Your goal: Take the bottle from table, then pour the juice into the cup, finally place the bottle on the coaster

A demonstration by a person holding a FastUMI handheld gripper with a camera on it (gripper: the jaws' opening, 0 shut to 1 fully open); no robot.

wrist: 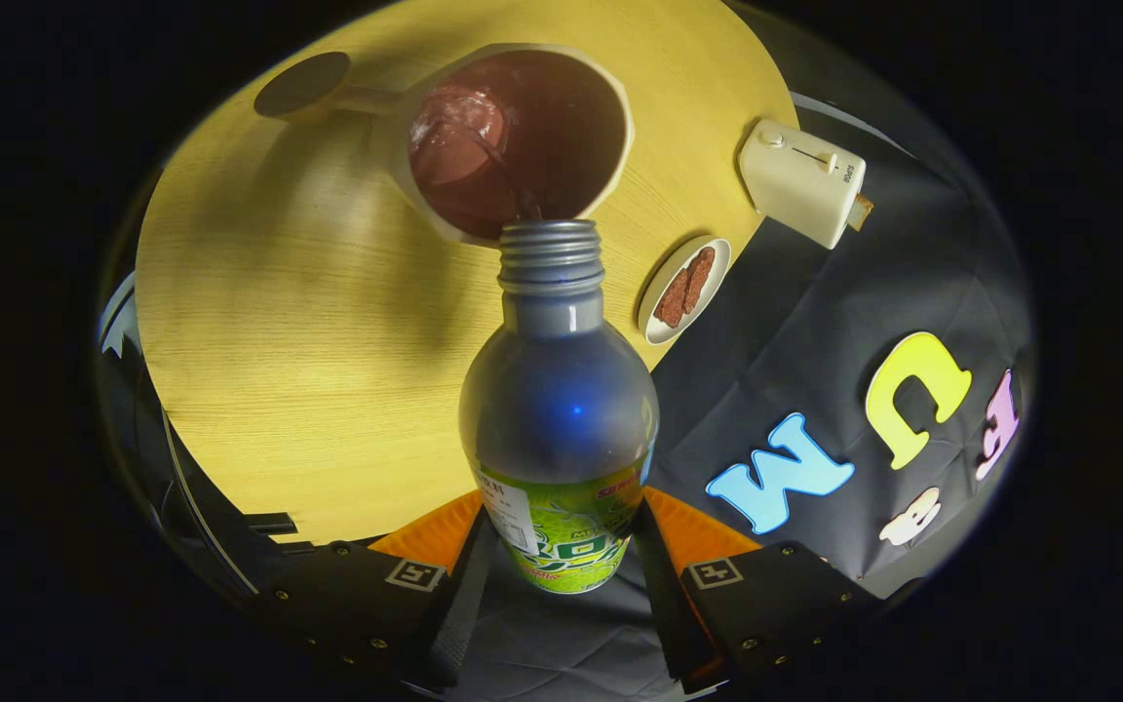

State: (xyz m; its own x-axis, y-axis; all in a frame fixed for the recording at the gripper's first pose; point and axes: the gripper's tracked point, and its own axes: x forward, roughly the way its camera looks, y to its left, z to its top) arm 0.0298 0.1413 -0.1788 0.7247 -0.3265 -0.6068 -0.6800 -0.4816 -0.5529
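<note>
My gripper is shut on the clear plastic bottle, both fingers pressing its green-labelled lower body. The bottle is tipped forward, its open threaded neck over the near rim of a pale cup. A thin dark stream runs from the neck into the cup, which holds reddish-brown juice with foam on one side. Beyond the cup, on the yellow wooden table, lies a round dark coaster.
A small white plate with two brown slices sits near the table's edge, right of the bottle neck. A cream toaster stands past it at the table's edge. Black cloth wall lies beyond the table on that side.
</note>
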